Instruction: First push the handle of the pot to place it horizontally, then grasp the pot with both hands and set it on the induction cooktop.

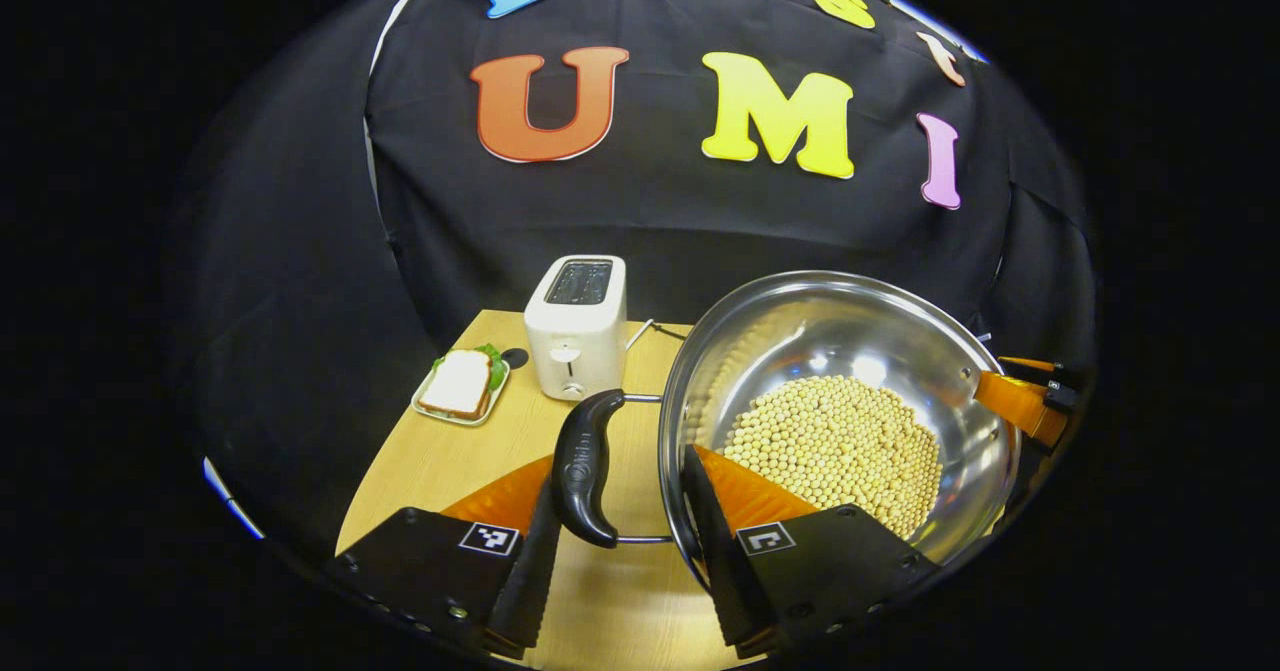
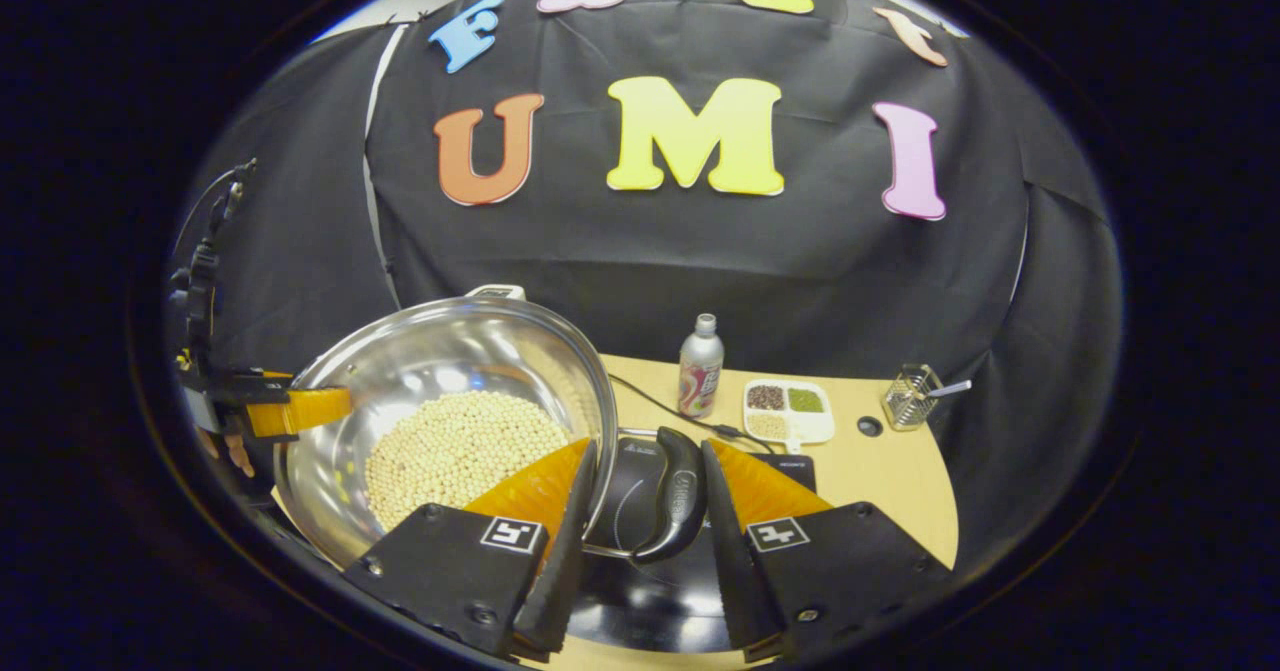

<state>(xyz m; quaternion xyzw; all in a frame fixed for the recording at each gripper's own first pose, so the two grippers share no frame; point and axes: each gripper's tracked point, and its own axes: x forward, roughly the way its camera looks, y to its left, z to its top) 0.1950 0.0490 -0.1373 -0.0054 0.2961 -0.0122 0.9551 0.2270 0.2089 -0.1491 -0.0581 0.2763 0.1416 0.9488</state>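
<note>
In the left gripper view, a stainless steel pot partly filled with pale soybeans is seen held above the wooden table. The left gripper is set astride the pot's black side handle: one finger lies against the handle's outer side, the other just inside the pot's rim. Whether both fingers actually press on the handle cannot be told. At the far rim, the other gripper's orange finger is shown. Behind the handle, a white toaster and a sandwich on a small plate stand on the table.

In the right gripper view, the right gripper straddles the opposite black handle, with a narrow gap visible on each side, so a firm grip cannot be confirmed. Beneath handle and pot rim, the black induction cooktop is seen; the pot extends well beyond it to one side. Farther back stand a bottle, a divided dish of grains and a wire holder.
</note>
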